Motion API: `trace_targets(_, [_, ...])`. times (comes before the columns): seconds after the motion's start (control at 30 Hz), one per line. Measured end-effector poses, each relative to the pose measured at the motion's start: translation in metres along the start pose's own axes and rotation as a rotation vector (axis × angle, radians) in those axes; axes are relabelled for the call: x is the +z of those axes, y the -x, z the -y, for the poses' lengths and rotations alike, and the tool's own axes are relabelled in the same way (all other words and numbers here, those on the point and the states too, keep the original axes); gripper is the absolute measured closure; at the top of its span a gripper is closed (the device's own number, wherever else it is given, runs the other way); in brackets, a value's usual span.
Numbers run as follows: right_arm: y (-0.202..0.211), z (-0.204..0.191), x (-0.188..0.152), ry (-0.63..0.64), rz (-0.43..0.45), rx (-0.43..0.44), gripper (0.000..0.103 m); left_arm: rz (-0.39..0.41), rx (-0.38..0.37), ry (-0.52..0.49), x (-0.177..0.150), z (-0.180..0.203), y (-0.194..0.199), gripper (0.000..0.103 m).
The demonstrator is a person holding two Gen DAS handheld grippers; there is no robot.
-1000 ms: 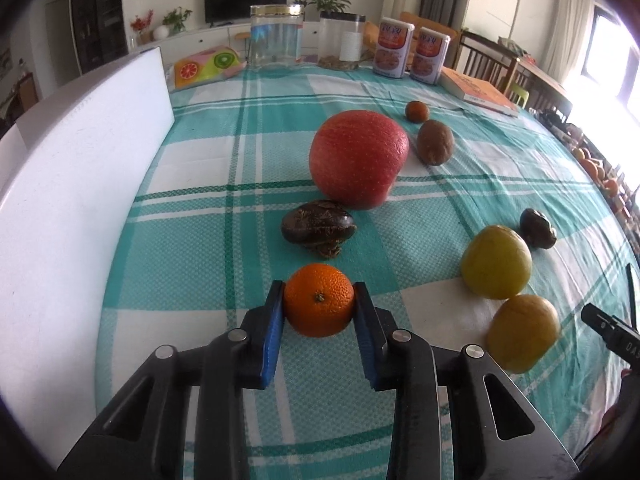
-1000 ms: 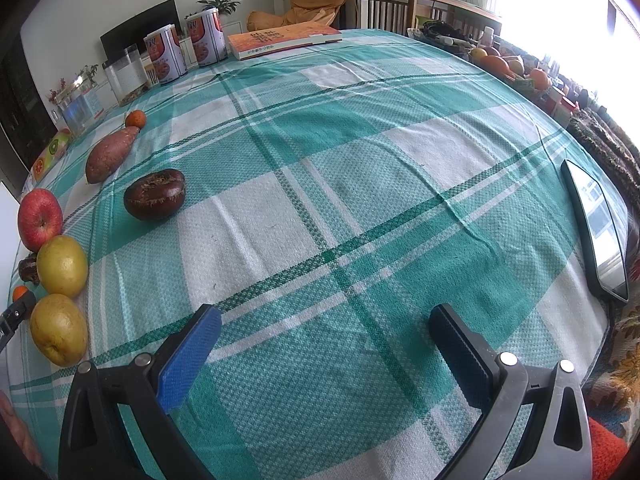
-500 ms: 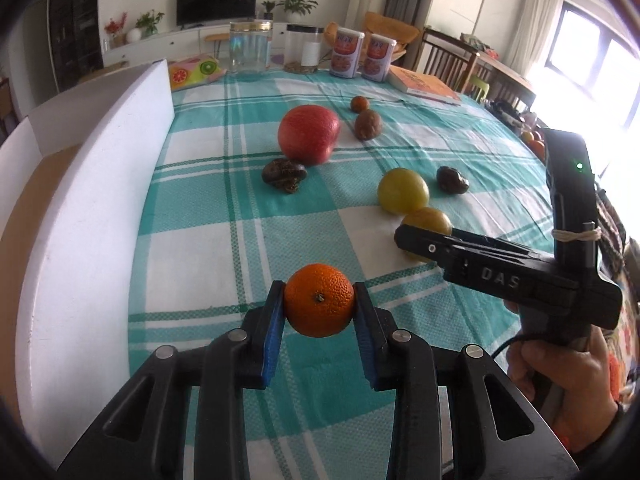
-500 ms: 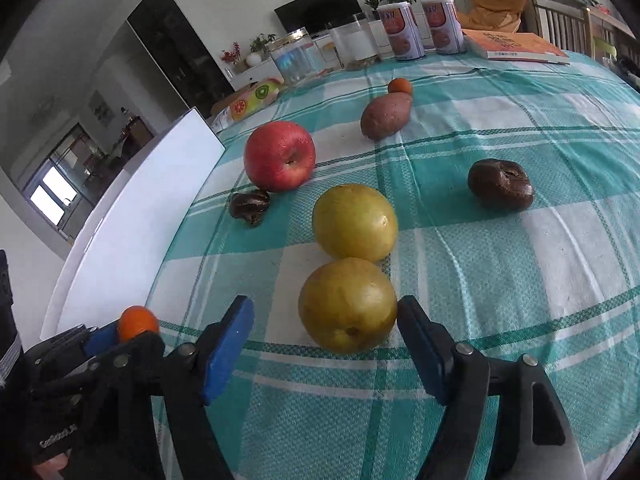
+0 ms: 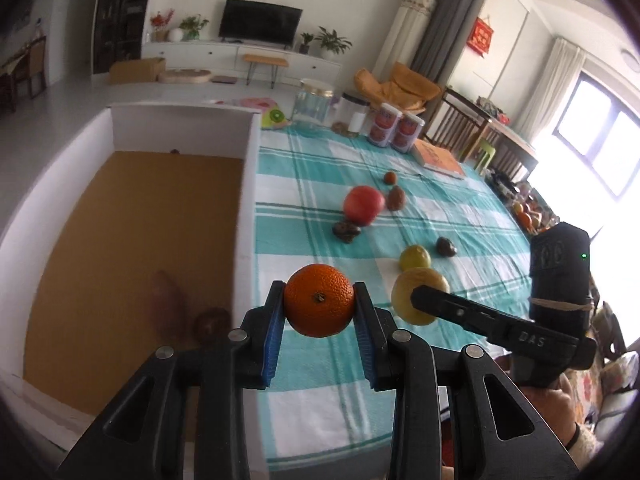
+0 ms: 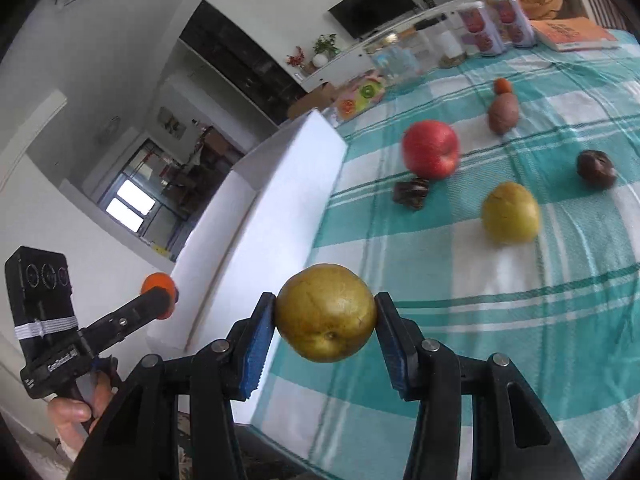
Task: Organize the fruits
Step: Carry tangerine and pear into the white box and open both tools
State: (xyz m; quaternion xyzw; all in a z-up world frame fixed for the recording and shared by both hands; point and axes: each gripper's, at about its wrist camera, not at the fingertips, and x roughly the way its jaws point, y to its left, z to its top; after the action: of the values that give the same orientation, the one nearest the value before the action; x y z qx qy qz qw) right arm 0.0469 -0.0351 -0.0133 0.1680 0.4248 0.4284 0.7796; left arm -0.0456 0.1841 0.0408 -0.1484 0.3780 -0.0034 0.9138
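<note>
Orange (image 5: 319, 305): round, bright, dimpled skin, w/ stem scar facing camera.

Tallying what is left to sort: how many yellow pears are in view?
2. One pear sits between the pads of the right gripper, whose jaws are closing. The other pear lies on the checked tablecloth. The box may hide more.

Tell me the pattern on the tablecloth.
The tablecloth is teal-and-white plaid with darker green lines, clearest in the right wrist view.
</note>
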Motion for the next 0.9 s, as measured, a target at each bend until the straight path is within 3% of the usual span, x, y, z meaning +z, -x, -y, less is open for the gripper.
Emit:
trace_targets(0.17, [-0.071,-0.101,0.005,0.211,-0.142,0.116,0.053,0.020,0.248,0.109,-0.008,-0.078,0.018,0.069])
trace_targets(0.37, [-0.148,-0.160,-0.023,0.390,-0.274,0.094,0.053,-0.020,0.426,0.231,-0.031,-0.141,0.017,0.069])
trace_targets(0.47, [-0.172,-0.167,-0.034,0.419,-0.302,0.052,0.053,-0.038,0.462,0.287,-0.039,-0.156,0.014,0.058])
trace_targets(0.53, [-0.176,-0.163,-0.034,0.398,-0.293,0.021,0.050,-0.035,0.484,0.303,-0.041,-0.159,0.012,0.027])
trace_targets(0.77, [-0.113,-0.117,-0.014,0.361,-0.081,-0.102,0.021,0.036,0.444,0.223,-0.027,-0.123,0.002,0.026])
trace_targets(0.83, [-0.082,-0.089,-0.013,0.336,-0.021,-0.186,0.010,0.054,0.408,0.171,-0.021,-0.101,-0.003,0.026])
trace_targets(0.9, [-0.056,-0.053,-0.014,0.315,0.028,-0.307,0.007,0.084,0.376,0.110,-0.016,-0.076,-0.005,0.024])
